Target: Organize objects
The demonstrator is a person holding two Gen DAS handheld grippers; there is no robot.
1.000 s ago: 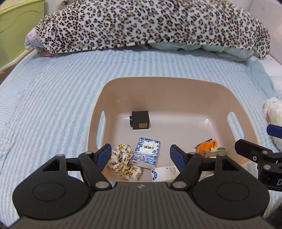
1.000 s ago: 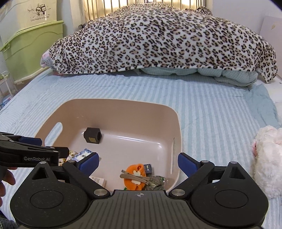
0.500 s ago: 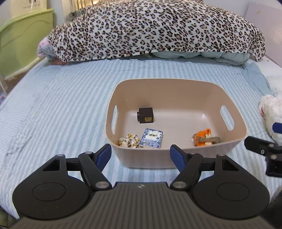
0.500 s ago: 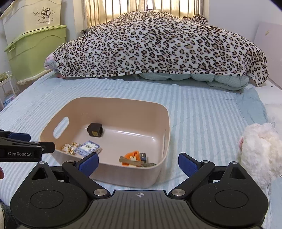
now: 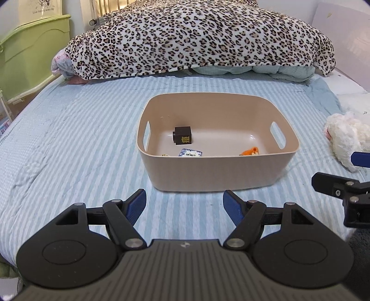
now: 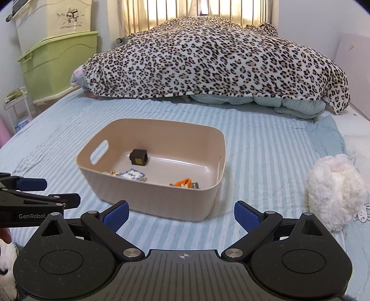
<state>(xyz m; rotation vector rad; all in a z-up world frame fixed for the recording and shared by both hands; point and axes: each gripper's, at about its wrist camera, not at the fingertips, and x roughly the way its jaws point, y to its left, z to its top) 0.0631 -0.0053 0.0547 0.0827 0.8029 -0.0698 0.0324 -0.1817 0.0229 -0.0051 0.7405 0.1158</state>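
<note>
Striped bed (image 5: 69, 139), bin (image 5: 217, 171) sitting on it; left gripper (image 5: 185, 203) and right gripper (image 6: 181, 214) both spread wide, holding nothing.

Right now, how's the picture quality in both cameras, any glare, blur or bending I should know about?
Left wrist view: sharp, even light, a soft shine on the bin floor, sheet stripes bowing toward the edges. Right wrist view: the window behind the blanket is blown out, the fisheye curves the green box, corners go dark.
</note>
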